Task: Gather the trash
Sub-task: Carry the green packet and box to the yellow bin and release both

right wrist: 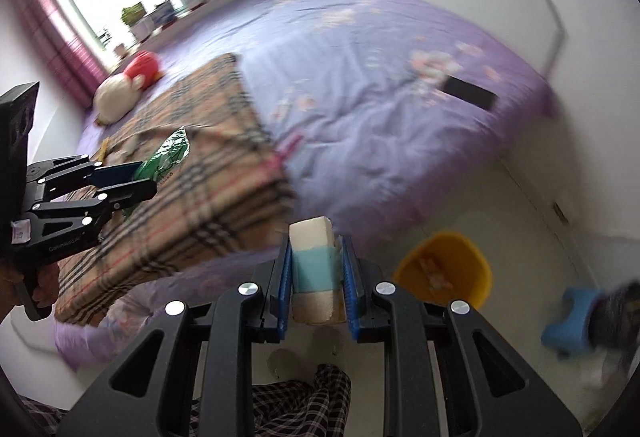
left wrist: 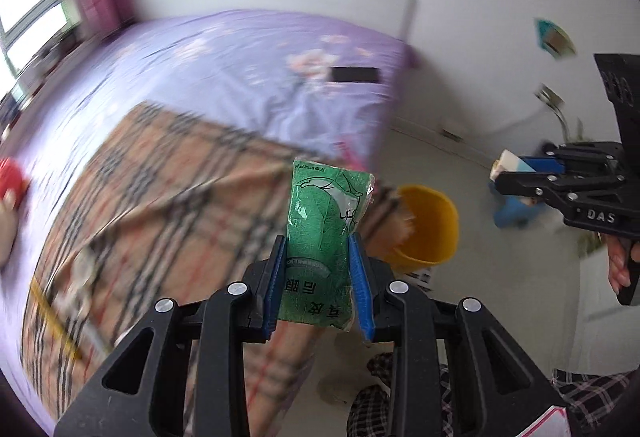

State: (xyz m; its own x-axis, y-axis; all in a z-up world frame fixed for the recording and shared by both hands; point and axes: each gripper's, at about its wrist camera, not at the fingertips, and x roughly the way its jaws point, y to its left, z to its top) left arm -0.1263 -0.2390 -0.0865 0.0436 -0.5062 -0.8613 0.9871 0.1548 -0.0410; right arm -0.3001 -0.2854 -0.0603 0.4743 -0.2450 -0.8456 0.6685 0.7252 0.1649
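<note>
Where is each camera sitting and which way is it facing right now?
Left wrist: on the left claw, looking along its fingers at the green packet it grips, with bed and yellow bin beyond; the right claw shows at right.
Right wrist: on the right claw, gripping a white-and-teal box, facing the bed; the left claw shows at left.
Shared: bed, plaid blanket, yellow bin, both claws.

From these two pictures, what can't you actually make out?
- Yellow bin contents: pale scraps, blurred in both views.
- Green packet: lower print hidden by the left tool fingers; in the right wrist view, mostly behind that tool.
- Small box in the right tool: no readable label, sides covered by blue pads.
- Litter on the plaid blanket: smeared by motion.
- Dark flat object on the bed: too blurred to identify.
</note>
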